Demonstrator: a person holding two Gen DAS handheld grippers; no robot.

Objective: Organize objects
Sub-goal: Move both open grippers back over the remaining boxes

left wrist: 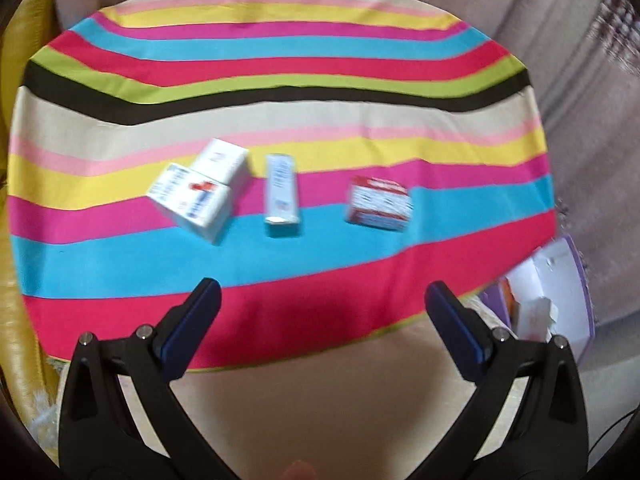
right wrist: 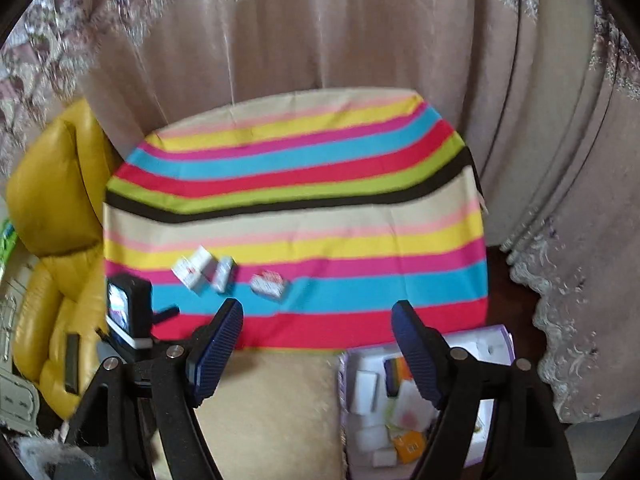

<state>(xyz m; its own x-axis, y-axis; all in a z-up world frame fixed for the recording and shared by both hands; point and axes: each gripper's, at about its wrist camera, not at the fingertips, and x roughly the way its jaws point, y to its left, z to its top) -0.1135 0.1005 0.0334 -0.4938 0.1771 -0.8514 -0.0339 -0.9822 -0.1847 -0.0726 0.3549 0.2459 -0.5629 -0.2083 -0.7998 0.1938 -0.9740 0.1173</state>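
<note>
A: Left wrist view. The left hand-held gripper stood released, nothing between its jaws, over the near edge of the striped cloth on the counter. What lay ahead, left to right?

B: A pair of white boxes at about 11 o'clock from the gripper, touching, one partly on the other. Then a tall narrow box at roughly 12 o'clock, long axis running straight away from the gripper. Then a red-and-white box at about 1 o'clock, apart from the others.

A: And the right side?

B: The right hand-held gripper was also released and empty. In its view the same boxes sat at 10 to 11 o'clock, well apart from its fingertips. The purple-rimmed tray, already holding several small boxes, lay just under its right finger at 4 o'clock.

A: Judgement on the coming move?

B: The left gripper looked nearer to the loose boxes. The narrow box's long axis ran along the approach, so the jaws would likely close across its short width. Frames blurred; labels unreadable.
</note>
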